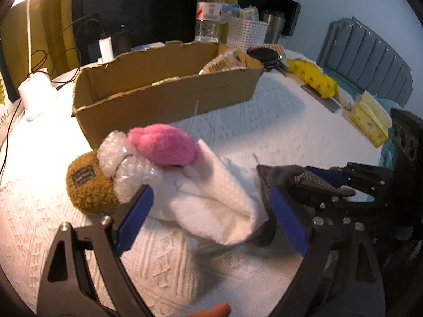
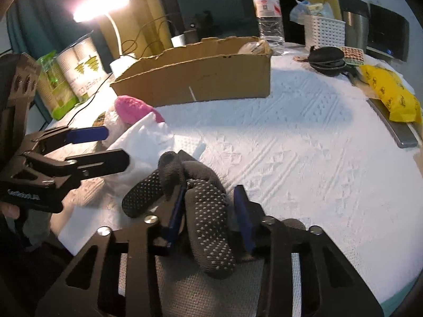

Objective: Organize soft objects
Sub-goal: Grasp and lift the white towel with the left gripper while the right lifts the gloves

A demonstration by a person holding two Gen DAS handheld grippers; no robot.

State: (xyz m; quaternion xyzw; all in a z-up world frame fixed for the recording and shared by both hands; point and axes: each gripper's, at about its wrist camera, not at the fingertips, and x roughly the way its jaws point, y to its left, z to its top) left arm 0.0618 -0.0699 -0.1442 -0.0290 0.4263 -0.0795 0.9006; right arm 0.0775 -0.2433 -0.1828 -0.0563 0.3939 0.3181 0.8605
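A white cloth [image 1: 211, 198] lies on the table between the open fingers of my left gripper [image 1: 211, 198], which is empty. Behind it sit a pink plush [image 1: 164, 145], bubble wrap [image 1: 124, 166] and a brown fuzzy item [image 1: 87, 187]. My right gripper [image 2: 208, 200] is shut on a dark grey grip-dot sock [image 2: 208, 227], low over the table just right of the cloth. The sock [image 1: 312, 182] and right gripper [image 1: 341, 179] also show in the left wrist view. The left gripper [image 2: 116, 145] shows open in the right wrist view, over the white cloth [image 2: 148, 137]. An open cardboard box [image 1: 169, 89] stands behind.
A white textured cover [image 2: 290, 158] is on the table. A lamp base [image 1: 37, 95], cables, water bottle [image 1: 208, 10] and white basket [image 1: 246, 34] stand at the back. Yellow packets [image 1: 314, 79] and a black pouch [image 2: 327, 58] lie at the right. A blue chair [image 1: 367, 60] is beyond.
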